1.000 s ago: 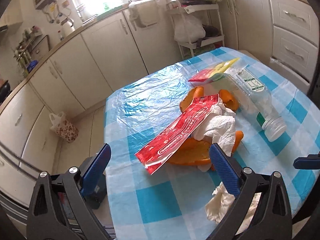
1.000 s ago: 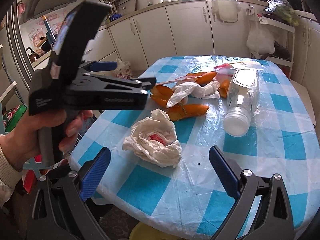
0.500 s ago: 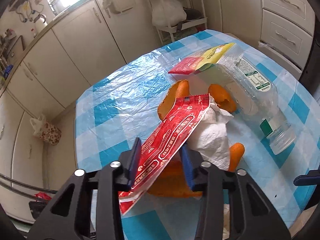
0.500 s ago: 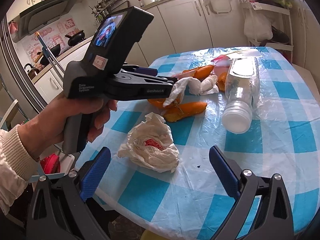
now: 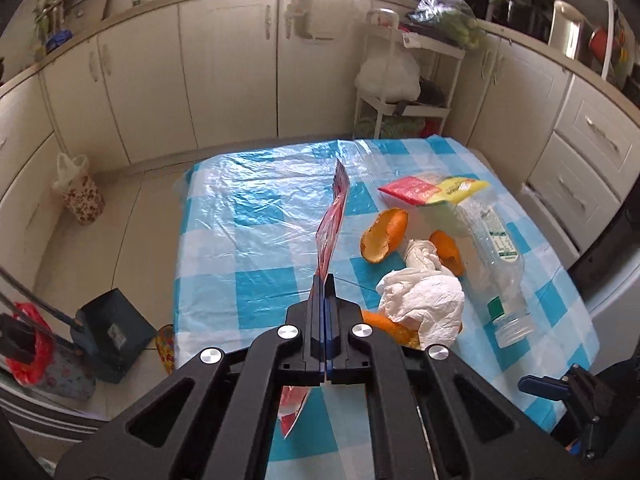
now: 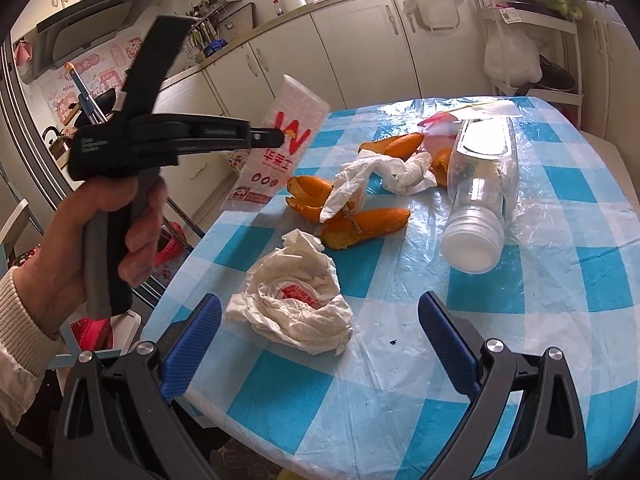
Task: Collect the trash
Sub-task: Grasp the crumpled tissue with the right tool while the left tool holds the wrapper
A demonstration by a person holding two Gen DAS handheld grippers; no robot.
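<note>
Red wrapper (image 5: pixel 331 227) now lifted off tissue (image 5: pixel 422 304), peels (image 5: pixel 384 235).

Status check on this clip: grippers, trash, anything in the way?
Left gripper just closed, shut on red wrapper, lifted off table. Right gripper open, empty, above crumpled tissue. Peels, bottle still out. Nothing blocking.

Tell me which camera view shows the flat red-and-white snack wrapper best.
The right wrist view: the flat red-and-white snack wrapper faces it broadside, printing visible, clamped in the left hand-held gripper. The left wrist view shows it only edge-on.
</note>
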